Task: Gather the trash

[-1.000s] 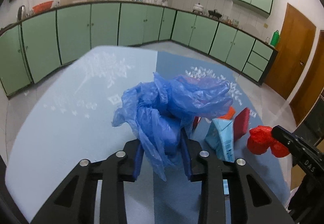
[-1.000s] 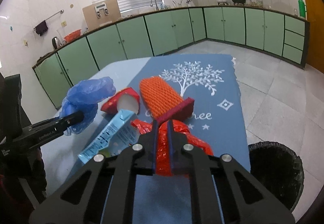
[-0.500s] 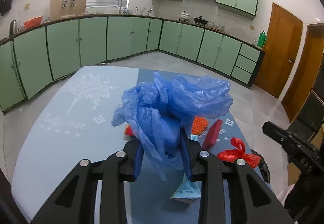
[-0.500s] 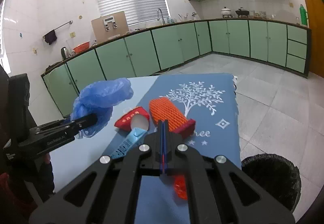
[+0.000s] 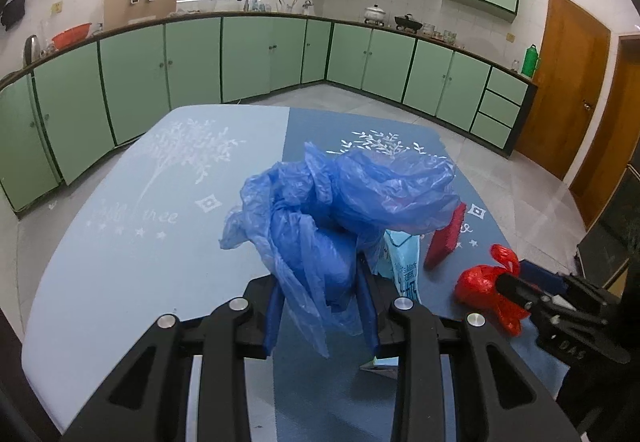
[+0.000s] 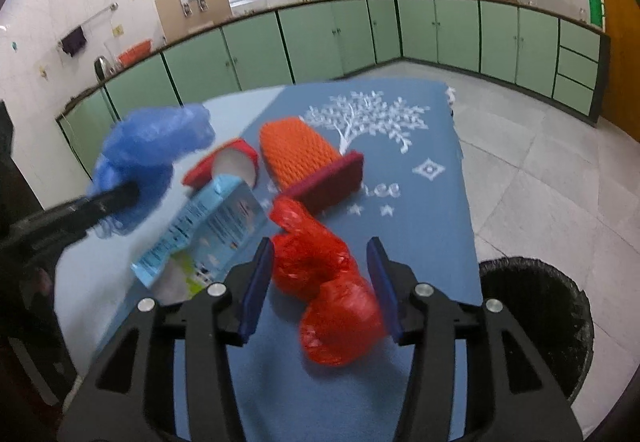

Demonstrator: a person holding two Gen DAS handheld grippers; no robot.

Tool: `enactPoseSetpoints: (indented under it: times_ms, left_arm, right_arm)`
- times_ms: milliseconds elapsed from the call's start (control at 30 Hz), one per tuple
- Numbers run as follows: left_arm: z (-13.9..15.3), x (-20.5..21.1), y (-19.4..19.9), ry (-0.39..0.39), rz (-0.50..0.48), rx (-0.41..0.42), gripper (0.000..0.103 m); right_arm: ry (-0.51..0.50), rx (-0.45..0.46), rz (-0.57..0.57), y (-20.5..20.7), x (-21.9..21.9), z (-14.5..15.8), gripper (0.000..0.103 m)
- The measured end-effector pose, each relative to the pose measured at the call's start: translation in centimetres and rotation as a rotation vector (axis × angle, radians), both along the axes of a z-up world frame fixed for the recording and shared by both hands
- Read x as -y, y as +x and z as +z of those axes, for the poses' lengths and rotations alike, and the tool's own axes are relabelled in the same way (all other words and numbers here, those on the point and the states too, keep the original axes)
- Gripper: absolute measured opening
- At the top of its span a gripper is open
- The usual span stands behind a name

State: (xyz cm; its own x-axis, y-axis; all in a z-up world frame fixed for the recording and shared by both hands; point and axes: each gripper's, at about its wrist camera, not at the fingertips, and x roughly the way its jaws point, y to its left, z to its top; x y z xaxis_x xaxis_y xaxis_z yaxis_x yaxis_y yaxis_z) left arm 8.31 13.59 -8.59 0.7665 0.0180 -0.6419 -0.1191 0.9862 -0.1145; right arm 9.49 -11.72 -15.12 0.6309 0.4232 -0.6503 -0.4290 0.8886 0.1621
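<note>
Trash on the table: a crumpled red plastic bag [image 6: 326,282] lies between the pads of the right gripper [image 6: 320,278]. Its jaws have just been opening and now stand about half apart; the left pad sits just beside the bag, the right pad stands clear of it, and nothing is gripped.

Left gripper [image 5: 320,294]: jaws partly closed and clamped on a crumpled blue plastic bag [image 5: 340,210], which bulges above and beyond the pads.

Right wrist view, outward from the jaws:
- 10 o'clock: light blue carton [image 6: 208,230], lying flat, tilted, just beside the red bag.
- 12 o'clock: dark red sponge [image 6: 328,182], with an orange foam net sleeve [image 6: 296,150] touching its far side.
- 11 o'clock: red-rimmed white item [image 6: 228,166], type cannot be determined.
- 9 o'clock: the left gripper with its blue bag.
- 3 to 4 o'clock: black-lined trash bin [image 6: 536,322] on the floor, just beside the table edge.

All items rest on a blue tablecloth [image 6: 420,202] printed with a white tree. In the left wrist view the right gripper appears at 3 o'clock, at the red bag.
</note>
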Motion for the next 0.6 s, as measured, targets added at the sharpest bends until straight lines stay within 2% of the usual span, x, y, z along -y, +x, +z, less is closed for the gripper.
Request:
enactPoseSetpoints:
  times_ms: [167,200,400,600]
  left_arm:
    - [0.0,0.5,0.3,-0.002,-0.008,-0.005,0.032]
    - [0.0,0.6,0.3,-0.002,-0.01,-0.005,0.032]
    - [0.3,0.8,0.2,0.0,-0.019,0.004,0.032]
    - [1.7,1.3,-0.2,0.004,-0.037,0.044,0.032]
  right_arm:
    - [-0.022,-0.006,0.028,0.0,-0.3,-0.4,0.031]
    - [-0.031,0.0,0.036,-0.1,-0.3,-0.3,0.012]
    - [-0.023,0.037,0.046,-0.6,-0.1,1.0,0.012]
    - [0.017,0.106,0.022,-1.2,0.8,4.1,0.012]
